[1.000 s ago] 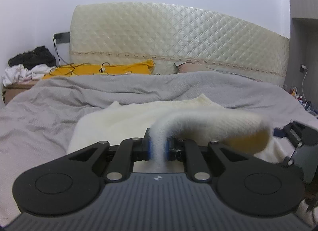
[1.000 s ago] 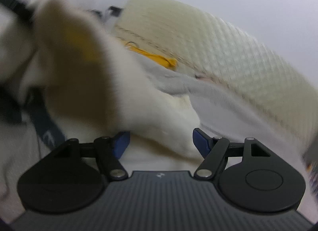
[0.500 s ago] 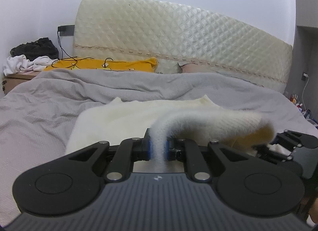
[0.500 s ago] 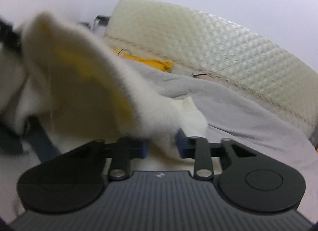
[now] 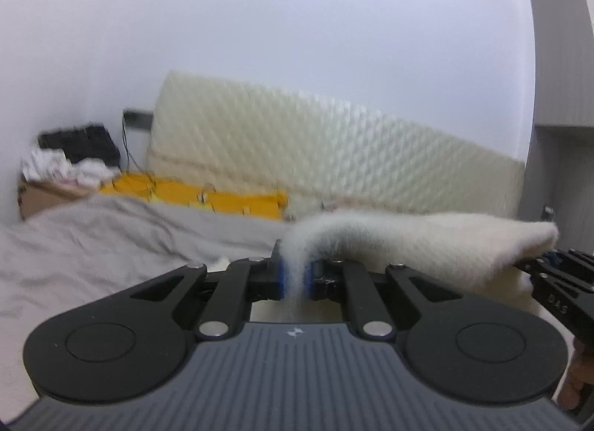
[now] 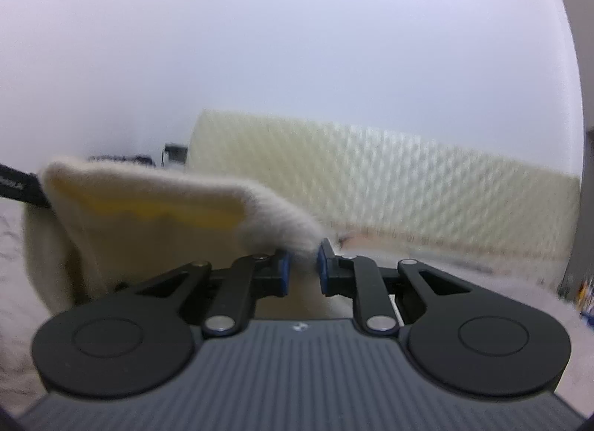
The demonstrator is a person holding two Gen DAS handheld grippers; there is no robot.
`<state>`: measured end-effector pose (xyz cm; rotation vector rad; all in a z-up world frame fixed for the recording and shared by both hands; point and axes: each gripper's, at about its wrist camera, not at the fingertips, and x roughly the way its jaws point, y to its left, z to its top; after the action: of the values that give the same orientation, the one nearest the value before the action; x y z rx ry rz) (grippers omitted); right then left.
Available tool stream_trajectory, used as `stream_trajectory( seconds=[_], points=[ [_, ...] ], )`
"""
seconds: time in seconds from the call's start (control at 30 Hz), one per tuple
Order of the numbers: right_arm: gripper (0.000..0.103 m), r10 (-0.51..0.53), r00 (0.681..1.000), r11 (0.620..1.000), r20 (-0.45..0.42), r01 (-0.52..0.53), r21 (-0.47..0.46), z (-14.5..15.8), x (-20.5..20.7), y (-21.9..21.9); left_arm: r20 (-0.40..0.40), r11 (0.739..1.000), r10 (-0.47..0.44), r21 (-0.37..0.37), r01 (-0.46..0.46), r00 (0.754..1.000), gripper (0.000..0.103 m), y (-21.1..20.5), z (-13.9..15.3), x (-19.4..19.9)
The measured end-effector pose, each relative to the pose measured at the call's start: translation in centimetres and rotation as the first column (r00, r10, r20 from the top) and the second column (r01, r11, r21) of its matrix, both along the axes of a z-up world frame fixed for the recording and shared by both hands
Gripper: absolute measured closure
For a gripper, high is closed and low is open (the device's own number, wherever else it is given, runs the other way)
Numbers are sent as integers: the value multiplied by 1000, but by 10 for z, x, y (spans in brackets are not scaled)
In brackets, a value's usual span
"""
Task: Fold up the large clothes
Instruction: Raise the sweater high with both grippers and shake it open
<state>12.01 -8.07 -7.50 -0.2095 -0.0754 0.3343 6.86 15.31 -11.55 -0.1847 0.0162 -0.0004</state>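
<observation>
White wall (image 5: 297,41) — quilted cream headboard (image 5: 334,163), grey bedspread (image 5: 92,245).

Pale characters on the right gripper (image 5: 557,284), seen at the right edge of the left wrist view, look like "D4S". Small white logos on both wrist mounts are symbols, not readable text.

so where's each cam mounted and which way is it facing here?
Left wrist: sits on the left gripper, looks along its fingers across the grey blanket to the quilted headboard; its own jaws are shut on the cream sweater, and the right gripper shows at the right edge.
Right wrist: sits on the right gripper, faces the same headboard; its jaws, just closed, pinch the sweater.
Shared: sweater, headboard, white wall.
</observation>
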Motion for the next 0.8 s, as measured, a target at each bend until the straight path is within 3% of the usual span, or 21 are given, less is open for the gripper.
stream_trajectory(
  seconds=[0.1, 0.27, 0.5, 0.8],
  points=[
    [85, -13, 998, 1000, 56, 13, -3, 27, -24, 2, 49, 1000, -21, -15, 22, 999, 92, 4, 24, -28],
    [86, -20, 990, 1000, 139, 19, 6, 75, -55, -1, 114, 999, -18, 32, 14, 993, 92, 1, 72, -71],
    [87, -11, 974, 997, 227, -7, 76, 160, -87, -9, 247, 996, -41, 92, 18, 968, 92, -9, 164, -129],
    [87, 26, 940, 992, 339, -67, 109, 275, -122, -23, 351, 990, -88, 131, 44, 932, 92, -21, 290, -185]
  ],
)
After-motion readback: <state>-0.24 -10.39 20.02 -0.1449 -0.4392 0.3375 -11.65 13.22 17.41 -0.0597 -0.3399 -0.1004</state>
